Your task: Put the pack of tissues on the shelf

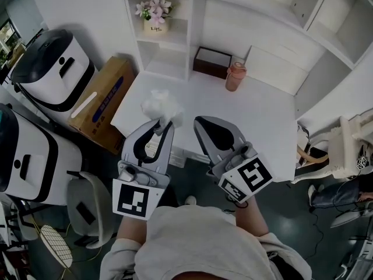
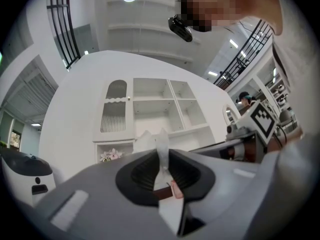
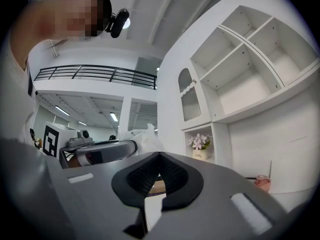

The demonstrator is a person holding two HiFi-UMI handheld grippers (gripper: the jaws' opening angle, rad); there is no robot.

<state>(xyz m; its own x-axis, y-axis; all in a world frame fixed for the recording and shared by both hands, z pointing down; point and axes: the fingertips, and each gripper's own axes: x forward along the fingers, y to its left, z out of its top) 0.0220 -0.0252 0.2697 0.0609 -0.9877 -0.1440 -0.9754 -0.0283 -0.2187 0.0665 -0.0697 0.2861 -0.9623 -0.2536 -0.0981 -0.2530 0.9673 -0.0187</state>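
The pack of tissues point(image 1: 158, 105), wrapped in crinkled white plastic, hangs above the near left edge of the white table point(image 1: 245, 118). My left gripper point(image 1: 165, 123) is shut on a thin flap of its wrapper, seen pinched between the pads in the left gripper view point(image 2: 162, 160). My right gripper point(image 1: 201, 122) is beside it to the right, shut with nothing in it; its jaws meet in the right gripper view point(image 3: 159, 155), where the pack point(image 3: 143, 135) shows to the left. The white shelf unit point(image 1: 169, 45) stands behind the table.
A flower pot point(image 1: 155, 15) sits in an upper shelf compartment. A dark brown box point(image 1: 211, 61) and a pink bottle point(image 1: 235, 76) stand at the table's back. A cardboard box point(image 1: 102, 101), white machines point(image 1: 52, 69) and a chair point(image 1: 87, 209) are at the left.
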